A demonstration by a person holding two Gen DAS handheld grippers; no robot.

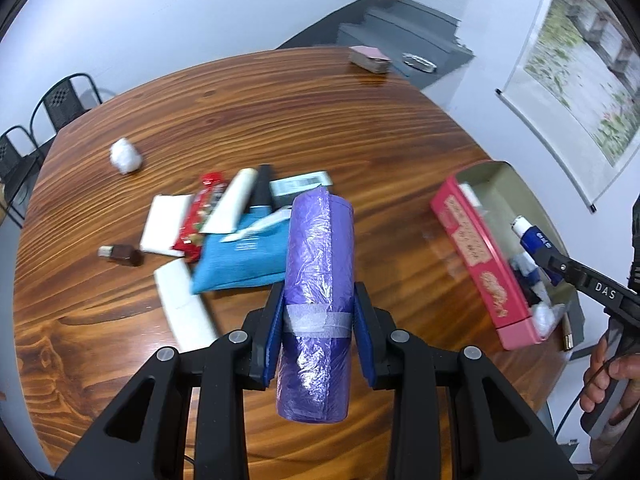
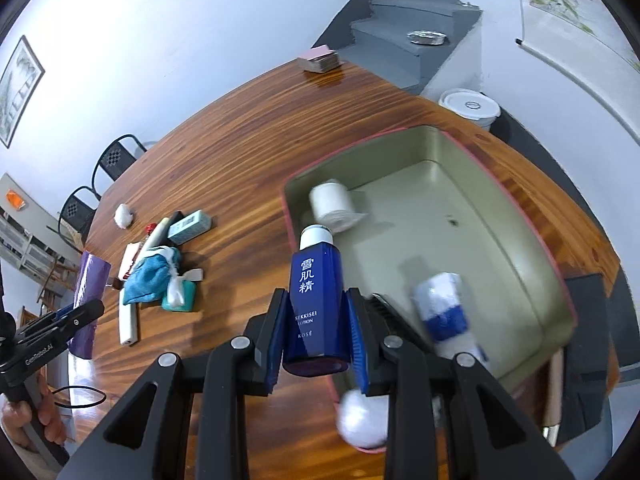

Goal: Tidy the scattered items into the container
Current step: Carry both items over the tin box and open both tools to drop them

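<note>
My left gripper (image 1: 319,316) is shut on a purple roll of plastic bags (image 1: 320,280) and holds it above the wooden table, left of the pink tin box (image 1: 480,256). My right gripper (image 2: 316,320) is shut on a blue lotion bottle (image 2: 318,300) with a white cap, held over the box's near left rim (image 2: 290,216). In the box lie a white roll (image 2: 334,204), a blue-and-white tube (image 2: 444,312) and a white ball (image 2: 362,420). The scattered pile (image 1: 236,220) holds a blue pouch, a white tube, a red wrapper and white packets.
A white crumpled ball (image 1: 125,156) and a small brown bottle (image 1: 122,255) lie on the table left of the pile. A pink card stack (image 1: 370,58) sits at the far edge. Black chairs (image 1: 60,104) stand at the left; a white bucket (image 2: 470,108) stands beyond the box.
</note>
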